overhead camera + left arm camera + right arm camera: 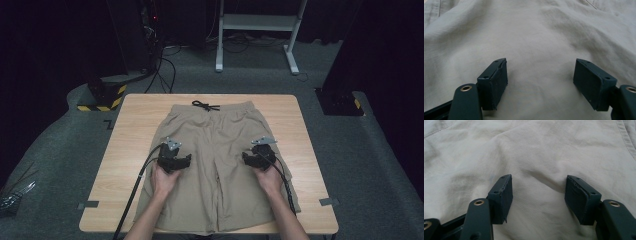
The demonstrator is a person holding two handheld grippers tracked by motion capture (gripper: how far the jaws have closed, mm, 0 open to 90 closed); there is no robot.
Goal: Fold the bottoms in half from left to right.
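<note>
Shorts (215,150) lie flat under both open claws, left claw (176,161), right claw (257,159).

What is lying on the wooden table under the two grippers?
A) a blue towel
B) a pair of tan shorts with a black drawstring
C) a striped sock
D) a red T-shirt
B: the high view shows tan shorts spread flat on the table, with a black drawstring at the waistband on the far side, and both the left gripper and the right gripper sit over the cloth.
</note>
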